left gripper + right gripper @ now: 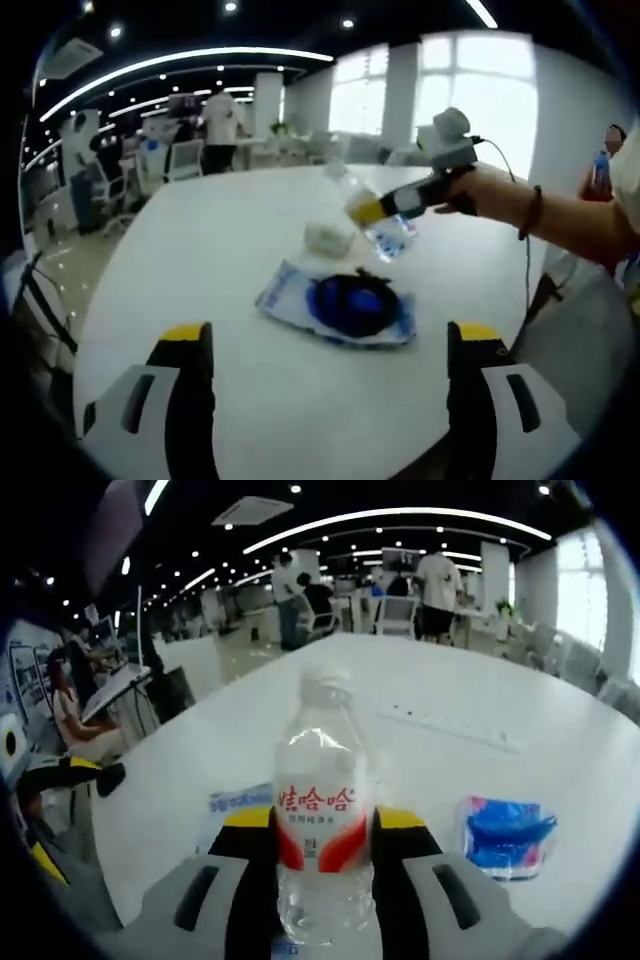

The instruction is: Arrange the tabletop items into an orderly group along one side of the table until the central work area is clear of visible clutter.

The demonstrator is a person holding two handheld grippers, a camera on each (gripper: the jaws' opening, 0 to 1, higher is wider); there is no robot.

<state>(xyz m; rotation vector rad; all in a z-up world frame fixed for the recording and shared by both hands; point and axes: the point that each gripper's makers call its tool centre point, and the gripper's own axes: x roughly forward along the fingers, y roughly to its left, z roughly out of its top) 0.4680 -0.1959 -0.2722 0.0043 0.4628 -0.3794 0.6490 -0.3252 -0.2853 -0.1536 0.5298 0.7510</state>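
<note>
A clear water bottle with a red-and-white label stands between the jaws of my right gripper, which is shut on it. In the left gripper view that right gripper comes in from the right, holding the bottle tilted just above the white table. My left gripper is open over the table's near edge, nothing between its jaws. Ahead of it lies a blue-and-white pouch with a dark blue heap on it, and beyond that a crumpled white wad.
A blue packet lies on the table to the bottle's right, and a blue-and-white wrapper pokes out by the left jaw. A long white strip lies farther back. Office chairs and people stand beyond the table.
</note>
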